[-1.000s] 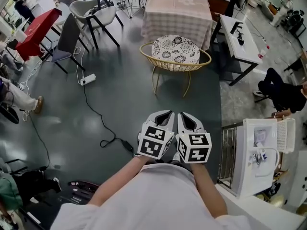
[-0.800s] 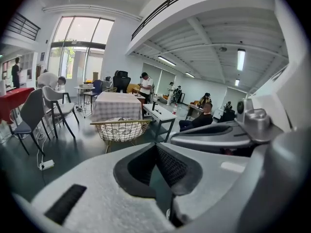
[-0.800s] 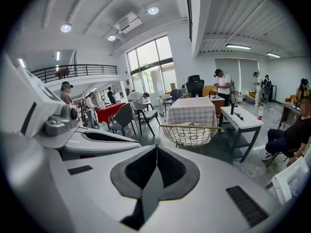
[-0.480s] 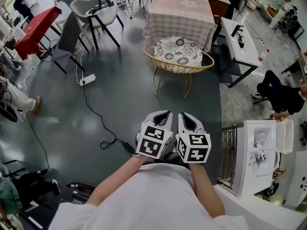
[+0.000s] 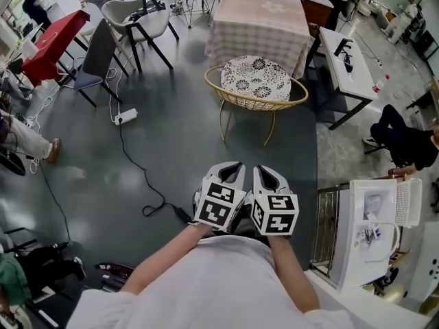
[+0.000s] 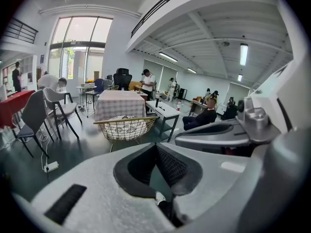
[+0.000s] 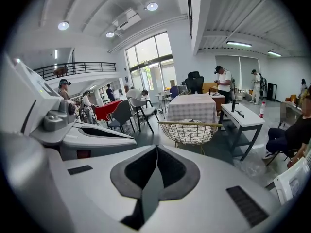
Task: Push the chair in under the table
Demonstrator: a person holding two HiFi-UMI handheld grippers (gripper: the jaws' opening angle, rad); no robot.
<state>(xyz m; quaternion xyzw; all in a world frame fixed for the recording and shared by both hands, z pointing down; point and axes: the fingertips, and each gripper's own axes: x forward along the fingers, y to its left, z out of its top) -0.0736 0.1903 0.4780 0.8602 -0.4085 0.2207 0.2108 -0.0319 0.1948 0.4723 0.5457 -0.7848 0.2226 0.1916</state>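
While left tongs and right tongs sit closed, empty | chair near table

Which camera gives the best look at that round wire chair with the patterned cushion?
The head view: the wire chair shows whole from above, with cushion, rim and legs. The gripper views catch the chair small, side-on, its legs partly hidden.

Head view steeply down, gripper views fwd — all share chair

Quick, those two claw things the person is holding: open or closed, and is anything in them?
The left gripper is closed, holding nothing.
The right gripper is closed, holding nothing.
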